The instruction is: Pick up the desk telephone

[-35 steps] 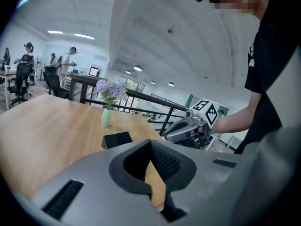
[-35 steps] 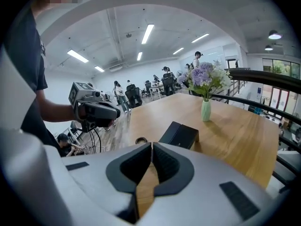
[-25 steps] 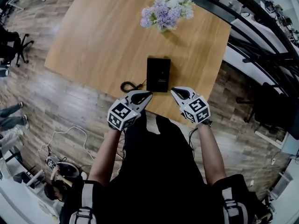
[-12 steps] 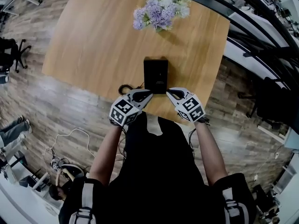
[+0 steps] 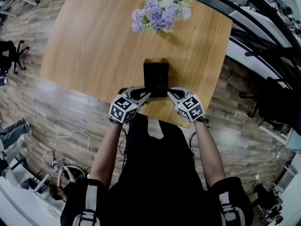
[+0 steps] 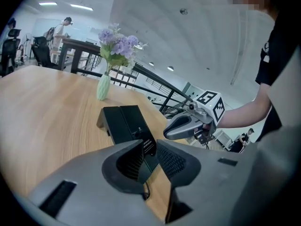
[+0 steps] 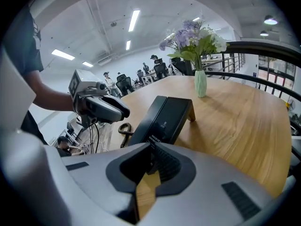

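Finding: the desk telephone [image 5: 156,77] lies on the wooden counter [image 5: 89,41] close to its near edge, directly ahead of the person and flanked by both tools at its near end. A vase of flowers [image 5: 162,14] stands well beyond it. The left claw [image 5: 144,94] is narrowly parted, its jaws having just been opening. The telephone's near left corner shows in the gap, but the pads do not appear to press on it. The right claw [image 5: 170,93] is closed with nothing between its jaws, its tips just beside the near right corner. The telephone's long axis runs away from the person toward the flowers. Its far end is propped up, so the face slopes down toward the near short end. A coiled cord [image 7: 123,129] trails off its left side. Recommendation: the right claw should spread before advancing. Each claw should take a side edge squarely and at matching points along the body. The lift should be level, so that the handset stays seated and the cord does not drag.
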{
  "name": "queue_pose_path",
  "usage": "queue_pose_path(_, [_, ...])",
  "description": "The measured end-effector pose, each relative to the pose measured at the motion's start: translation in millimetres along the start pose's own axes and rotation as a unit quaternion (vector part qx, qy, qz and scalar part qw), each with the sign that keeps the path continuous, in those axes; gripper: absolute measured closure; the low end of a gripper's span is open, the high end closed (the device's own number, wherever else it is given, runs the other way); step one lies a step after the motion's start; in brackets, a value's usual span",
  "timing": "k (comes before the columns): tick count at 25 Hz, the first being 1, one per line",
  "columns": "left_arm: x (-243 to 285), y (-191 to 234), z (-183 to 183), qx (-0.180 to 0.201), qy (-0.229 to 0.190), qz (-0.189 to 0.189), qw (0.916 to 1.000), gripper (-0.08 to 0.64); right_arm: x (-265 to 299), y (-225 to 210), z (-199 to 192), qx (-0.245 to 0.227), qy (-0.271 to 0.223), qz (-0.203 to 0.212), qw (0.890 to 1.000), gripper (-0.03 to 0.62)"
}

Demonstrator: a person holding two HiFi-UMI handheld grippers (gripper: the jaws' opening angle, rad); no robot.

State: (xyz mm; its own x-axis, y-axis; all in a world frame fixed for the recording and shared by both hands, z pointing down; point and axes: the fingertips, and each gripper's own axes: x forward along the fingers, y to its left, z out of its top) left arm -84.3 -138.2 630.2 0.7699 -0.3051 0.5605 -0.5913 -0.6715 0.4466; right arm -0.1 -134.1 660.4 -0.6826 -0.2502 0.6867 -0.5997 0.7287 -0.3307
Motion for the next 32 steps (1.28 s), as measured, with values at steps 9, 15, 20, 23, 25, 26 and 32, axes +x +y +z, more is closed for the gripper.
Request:
queue_pose_path(9, [6,11,-8,-0.025,0.004,0.001,0.9997,0.421,11,-6,2,0.020,-0.008,0.000,1.000,0.565])
queue_pose_path(15, [16,23,-20,-0.039,0.020,0.017,0.9989,0.353,19,-12,-1,0.032,-0.011,0.001,0.999,0.462])
queue_pose_path(20, [30,34,-31,-0.066,0.028,0.016,0.9973,0.284,28,-16,2,0.039,-0.014,-0.002,0.999,0.412])
queue_pose_path(23, [39,36,-32,-0.068,0.037,0.008,0.9969,0.267,33,-17,1,0.047,-0.009,-0.004,0.999,0.411])
queue_pose_path(25, [44,36,-30,-0.070,0.043,0.001,0.9966,0.262,34,-19,1,0.054,-0.010,-0.005,0.998,0.411])
queue_pose_path(26, [46,35,-29,-0.072,0.046,-0.003,0.9963,0.261,34,-19,0,0.058,-0.010,-0.005,0.998,0.411])
queue_pose_path(32, [55,38,-29,-0.068,0.065,-0.009,0.9955,0.256,38,-22,-7,0.076,-0.003,-0.009,0.997,0.411])
